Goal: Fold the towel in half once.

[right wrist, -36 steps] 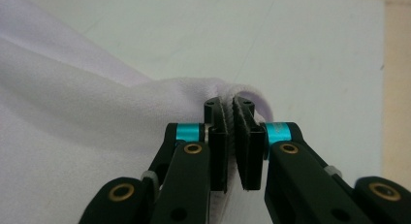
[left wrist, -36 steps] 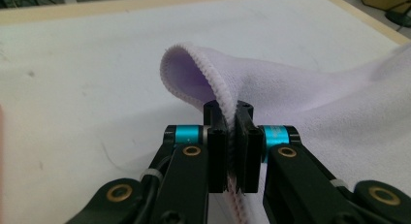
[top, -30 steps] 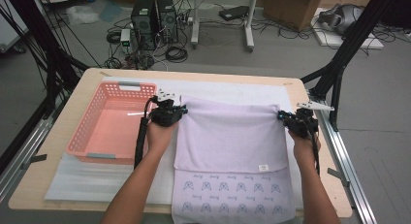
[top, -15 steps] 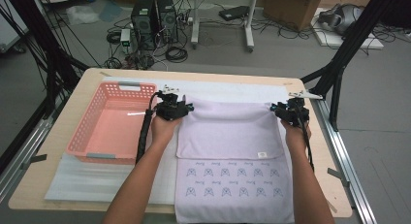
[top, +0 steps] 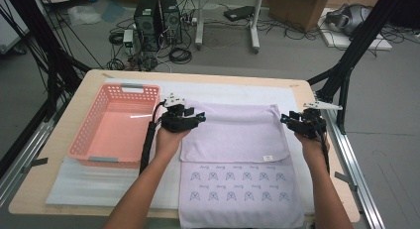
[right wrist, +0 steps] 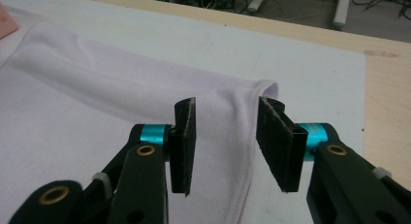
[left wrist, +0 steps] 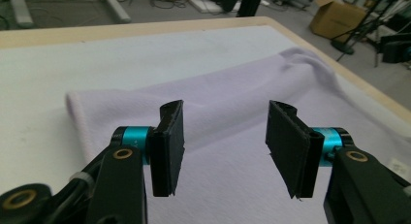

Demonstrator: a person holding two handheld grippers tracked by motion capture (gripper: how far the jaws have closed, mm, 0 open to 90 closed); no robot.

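At the table's left sits the pink basket (top: 114, 125). Beside it, your left gripper (top: 190, 119) hovers at the far-left corner of the lavender towel (top: 233, 135); its own view shows the jaws spread wide over the cloth (left wrist: 228, 103), gripping nothing, which the high view cannot resolve. The towel lies mid-table, folded, its fold edge running left to right, its printed layer reaching toward you. Your right gripper (top: 297, 121) sits at the far-right corner, jaws spread astride the hem (right wrist: 249, 136).
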